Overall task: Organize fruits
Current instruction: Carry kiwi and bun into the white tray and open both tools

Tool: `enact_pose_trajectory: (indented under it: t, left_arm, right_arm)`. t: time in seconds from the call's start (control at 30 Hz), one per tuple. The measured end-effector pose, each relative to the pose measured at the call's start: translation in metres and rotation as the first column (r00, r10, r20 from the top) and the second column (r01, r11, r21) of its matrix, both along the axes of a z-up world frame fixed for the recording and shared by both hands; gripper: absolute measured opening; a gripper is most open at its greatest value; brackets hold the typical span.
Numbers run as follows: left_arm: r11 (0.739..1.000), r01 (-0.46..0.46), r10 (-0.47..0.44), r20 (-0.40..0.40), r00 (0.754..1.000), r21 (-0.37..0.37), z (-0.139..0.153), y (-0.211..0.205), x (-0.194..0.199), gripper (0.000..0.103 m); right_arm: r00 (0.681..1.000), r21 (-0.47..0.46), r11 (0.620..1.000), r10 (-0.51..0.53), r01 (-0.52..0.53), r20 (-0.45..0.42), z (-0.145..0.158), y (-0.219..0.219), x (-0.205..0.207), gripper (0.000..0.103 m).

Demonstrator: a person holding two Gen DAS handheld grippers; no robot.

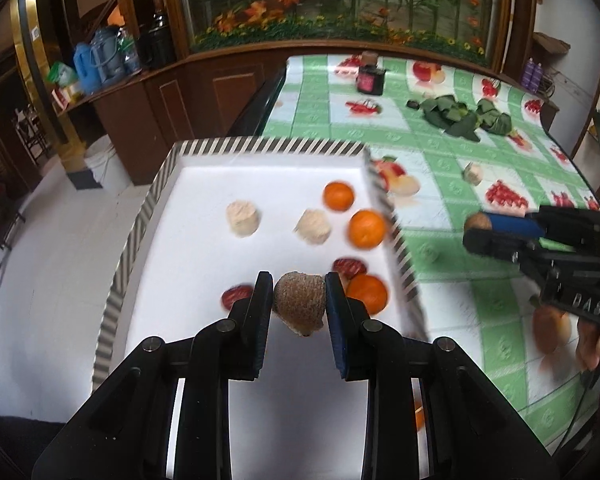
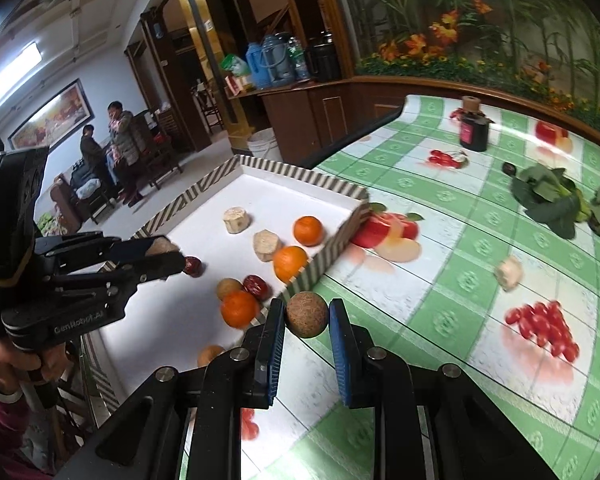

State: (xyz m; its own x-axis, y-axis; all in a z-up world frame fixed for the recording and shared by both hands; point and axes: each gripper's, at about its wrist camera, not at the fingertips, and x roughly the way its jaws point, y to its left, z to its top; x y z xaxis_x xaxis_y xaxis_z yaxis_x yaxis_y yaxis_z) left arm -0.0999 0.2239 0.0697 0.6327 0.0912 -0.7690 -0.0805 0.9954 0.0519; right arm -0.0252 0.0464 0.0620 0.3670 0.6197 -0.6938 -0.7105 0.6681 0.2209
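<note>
Landmark: the striped-rim white tray (image 1: pixel 260 145).

Off the tray's left side, over the floor: a white bucket (image 1: pixel 100 160) and a cabinet shelf with blue jugs (image 1: pixel 100 60).

Over the tray's near end: left gripper (image 1: pixel 299 304), jaws narrow and clamped on a rough brown fruit with a pointed base (image 1: pixel 300 300), pads pressed to both its sides.

Inside the tray, left to right: a red date (image 1: pixel 236 295) at the near left, partly behind the left finger; two pale cut chunks (image 1: pixel 242 218) (image 1: pixel 314 226) mid-tray; another red date (image 1: pixel 350 267); three oranges (image 1: pixel 339 196) (image 1: pixel 367 229) (image 1: pixel 367 294) strung along the right wall. From the right wrist, also a small tan round fruit (image 2: pixel 228 288) touching the nearest orange and one more tan fruit (image 2: pixel 210 355) at the near rim, half hidden.

Just outside the tray's right wall, above the green checked tablecloth (image 1: pixel 452 184): right gripper (image 2: pixel 307 314), jaws narrow, gripping a round brown ball-like fruit (image 2: pixel 307 314).

Right of the tray on the cloth: a pale chunk (image 1: pixel 474 173) lying alone, well apart.

Beyond the tray's far right corner: dark green leaves (image 1: pixel 460 116) and a dark bottle with a cork top (image 1: pixel 370 78).
</note>
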Motion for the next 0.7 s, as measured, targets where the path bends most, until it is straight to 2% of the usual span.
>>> enact_pose_trajectory:
  t: [0.27,0.7]
  left_arm:
    - [1.0,0.003,-0.002,-0.059,0.998,0.023,-0.021,0.005,0.001,0.026]
    - [1.0,0.021,-0.023,-0.108,0.994,-0.019,-0.036,0.01,0.001,0.026]
  right_arm:
    - [0.999,-0.013,0.999,0.038,-0.038,-0.026,-0.008,0.027,0.008,0.021]
    - [0.99,-0.027,0.99,0.139,-0.139,-0.029,-0.011,0.078,0.019,0.021]
